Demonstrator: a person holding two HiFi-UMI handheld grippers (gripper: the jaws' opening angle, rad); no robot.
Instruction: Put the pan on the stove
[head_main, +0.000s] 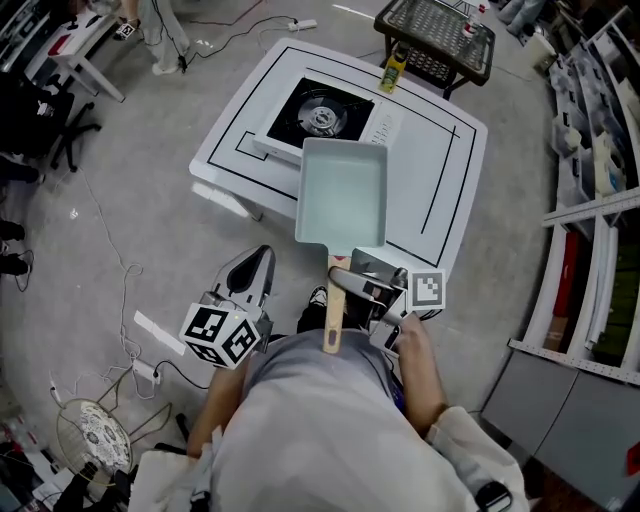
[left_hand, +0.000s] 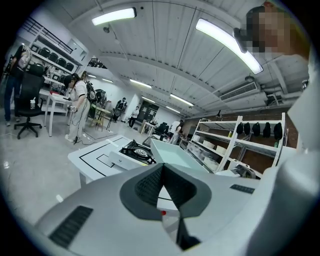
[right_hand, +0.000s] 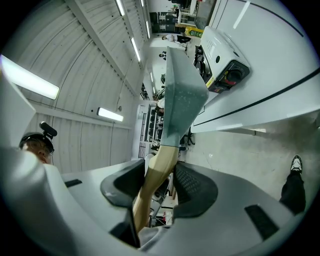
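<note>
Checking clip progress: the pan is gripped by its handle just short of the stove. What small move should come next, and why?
Probably ease the pan forward and slightly left until it is over the stove. The right gripper has its jaws clamped on the wooden handle, and in the head view the pan overlaps only the stove's near edge.

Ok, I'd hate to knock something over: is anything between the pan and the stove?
Nothing visible. The pale green rectangular pan, its wooden handle in the right gripper, is beside the white gas stove, whose black burner is bare. The yellow bottle stands beyond, off the path.
</note>
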